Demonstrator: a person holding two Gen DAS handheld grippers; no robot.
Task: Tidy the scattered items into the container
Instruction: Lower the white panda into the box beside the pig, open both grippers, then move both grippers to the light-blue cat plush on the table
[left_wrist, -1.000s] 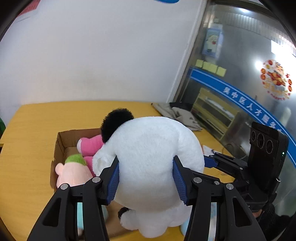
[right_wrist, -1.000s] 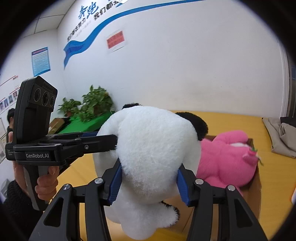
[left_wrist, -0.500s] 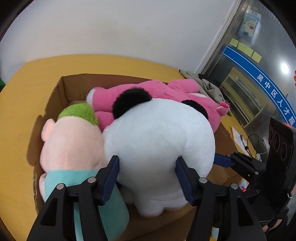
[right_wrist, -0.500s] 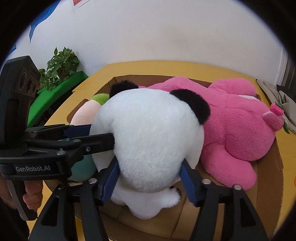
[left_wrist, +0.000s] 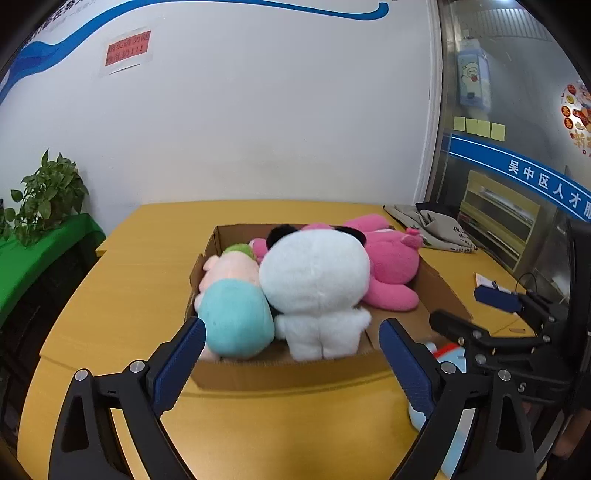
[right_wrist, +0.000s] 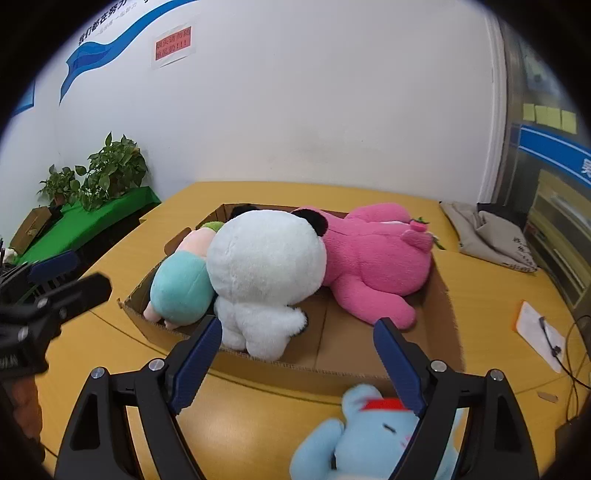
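Observation:
A shallow cardboard box (left_wrist: 284, 373) (right_wrist: 332, 363) on the yellow table holds three plush toys: a white panda (left_wrist: 314, 280) (right_wrist: 264, 266) in the middle, a pink bear (left_wrist: 391, 266) (right_wrist: 376, 254) on its right, and a pink doll in teal (left_wrist: 232, 314) (right_wrist: 181, 284) on its left. A light blue plush (right_wrist: 365, 439) (left_wrist: 448, 360) lies on the table in front of the box. My left gripper (left_wrist: 290, 363) is open and empty, in front of the box. My right gripper (right_wrist: 295, 363) is open and empty, just above the blue plush.
A grey folded cloth (right_wrist: 491, 232) (left_wrist: 436, 225) lies at the table's far right. A paper with a cable (right_wrist: 539, 336) lies at the right edge. Potted plants (right_wrist: 107, 173) stand on a green shelf to the left. A white wall is behind.
Both grippers lowered the panda into the box, opened and let it go, then pulled back from the box. The blue plush has come into view.

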